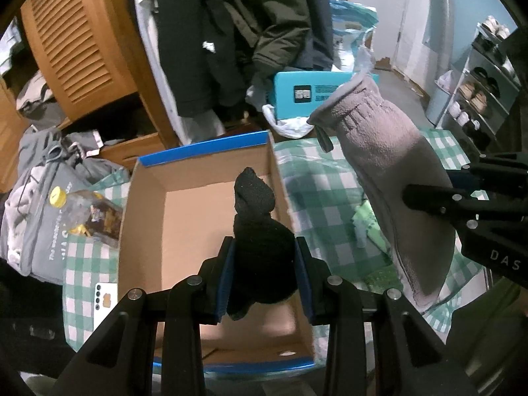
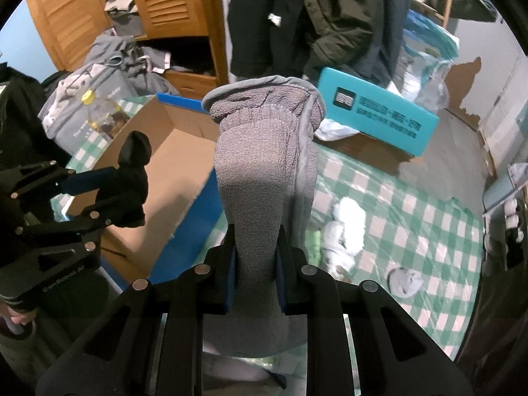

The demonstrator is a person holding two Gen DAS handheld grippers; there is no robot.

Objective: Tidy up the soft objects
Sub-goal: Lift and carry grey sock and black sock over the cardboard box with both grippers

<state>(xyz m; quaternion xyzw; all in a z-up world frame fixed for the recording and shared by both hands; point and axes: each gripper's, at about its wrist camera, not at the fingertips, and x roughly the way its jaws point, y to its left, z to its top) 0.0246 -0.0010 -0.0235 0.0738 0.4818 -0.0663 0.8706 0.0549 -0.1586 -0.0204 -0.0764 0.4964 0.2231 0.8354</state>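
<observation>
Left gripper (image 1: pixel 264 274) clamps a black knitted glove (image 1: pixel 257 231); right gripper (image 2: pixel 255 264) clamps a grey fleece glove (image 2: pixel 264 171).
Step in hand, judged: carrying both to the open cardboard box (image 1: pixel 145 217); next, lower and release inside.

left wrist: close, angled steeply down over open cardboard box (image 1: pixel 184 217) | right wrist: close, angled down over checked surface (image 2: pixel 412 217), box to its left | shared: box, surface, teal box (image 1: pixel 297 94)
</observation>
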